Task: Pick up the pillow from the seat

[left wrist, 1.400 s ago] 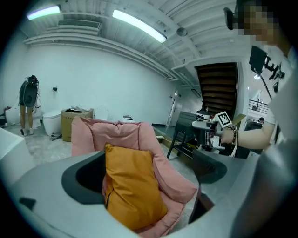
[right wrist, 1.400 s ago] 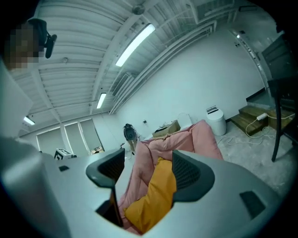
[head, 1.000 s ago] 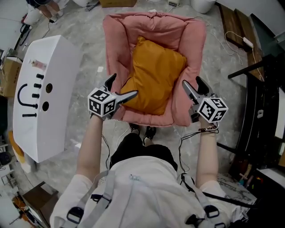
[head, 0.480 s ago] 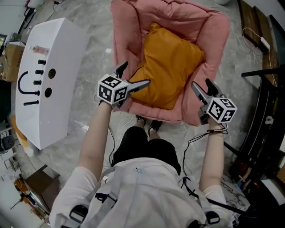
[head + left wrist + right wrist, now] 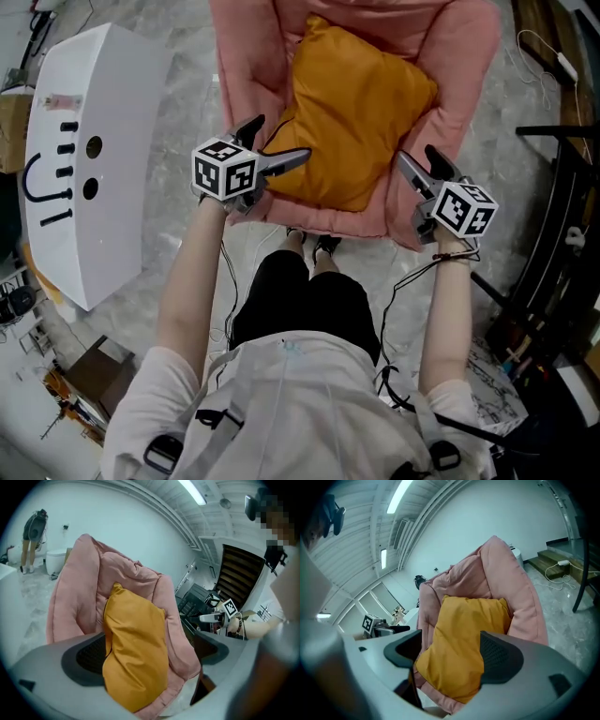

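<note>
An orange pillow lies in the pink padded seat, leaning against its back. My left gripper is open at the seat's front left, one finger reaching over the pillow's near corner; whether it touches I cannot tell. My right gripper hangs over the seat's front right arm, open, its jaws having just opened a little wider with nothing between them. In the left gripper view the pillow fills the gap between the spread jaws. The right gripper view shows the pillow the same way, ahead of wide jaws.
A white cabinet with black marks stands left of the seat. A black metal frame stands at the right, with a cable on the marble floor behind it. The person's feet are at the seat's front edge.
Both grippers have come down and in toward the seat's front corners. The seat and pillow now sit closer in the head view. The pillow has not shifted in the seat.
</note>
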`<state>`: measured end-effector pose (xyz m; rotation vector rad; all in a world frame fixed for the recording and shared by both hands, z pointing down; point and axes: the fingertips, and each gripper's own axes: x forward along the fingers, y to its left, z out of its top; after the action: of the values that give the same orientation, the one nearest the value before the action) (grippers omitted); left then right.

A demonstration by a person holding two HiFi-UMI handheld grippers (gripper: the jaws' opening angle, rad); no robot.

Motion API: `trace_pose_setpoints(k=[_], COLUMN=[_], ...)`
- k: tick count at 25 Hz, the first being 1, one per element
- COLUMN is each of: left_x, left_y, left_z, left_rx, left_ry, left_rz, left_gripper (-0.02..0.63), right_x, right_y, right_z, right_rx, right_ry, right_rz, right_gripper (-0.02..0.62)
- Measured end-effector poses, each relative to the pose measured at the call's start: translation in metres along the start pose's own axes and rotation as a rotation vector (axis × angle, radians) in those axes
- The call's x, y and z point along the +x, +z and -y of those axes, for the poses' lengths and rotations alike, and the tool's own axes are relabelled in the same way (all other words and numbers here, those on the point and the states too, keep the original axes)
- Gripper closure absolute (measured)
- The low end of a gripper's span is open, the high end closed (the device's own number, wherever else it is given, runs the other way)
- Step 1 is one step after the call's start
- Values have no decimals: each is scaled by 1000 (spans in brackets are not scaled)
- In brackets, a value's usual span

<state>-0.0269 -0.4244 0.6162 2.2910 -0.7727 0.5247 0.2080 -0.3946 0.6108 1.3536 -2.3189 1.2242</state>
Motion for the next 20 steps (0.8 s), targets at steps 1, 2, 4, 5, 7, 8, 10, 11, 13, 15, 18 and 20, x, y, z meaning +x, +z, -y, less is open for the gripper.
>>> trace_pose_setpoints(k=[1, 2, 4, 5, 7, 8, 10, 11, 13, 15, 18, 20], left_x=[4, 8, 14, 17, 24, 29, 37, 40, 46, 54, 69, 74], left_y=[-3, -7, -14, -17, -25, -30, -41, -46, -56, -64, -73, -82], left_z=[-1, -3, -8, -12, -20, -24, -30, -32, -37, -41, -44, -48], left_rx=[-14, -18, -39, -59, -77, -71, -59, -59, -69, -86, -88, -88], left_ry=[-6, -9, -19, -24, -25, -21, -16, -16, -19, -22, -18, -11], left_rz=[-7, -18, -32, -34, -53, -72, -108, -121, -140, -158, -186, -209], left_gripper=[40, 40, 40, 40, 40, 40, 40, 40, 40, 40, 40, 40], right_x=[5, 9, 16, 19, 26, 30, 39, 43, 49, 55, 64, 70], right_y=[-6, -13, -26, -30, -37, -40, -49, -56, -69, -78, -85, -92], right_z=[3, 6, 11, 14, 21, 24, 28, 30, 33, 39, 55, 63], right_rx=[8, 12, 13, 15, 28, 38, 52, 47, 10, -24, -8, 12], right_ry=[-1, -2, -8, -12, -18, -19, -17, -19, -32, -45, -44, -52], right_rz=[-17, -37, -73, -85, -91, -90, -98, -113, -154, -183, -196, -201], right_gripper=[224, 224, 224, 224, 224, 224, 224, 224, 224, 224, 224, 224])
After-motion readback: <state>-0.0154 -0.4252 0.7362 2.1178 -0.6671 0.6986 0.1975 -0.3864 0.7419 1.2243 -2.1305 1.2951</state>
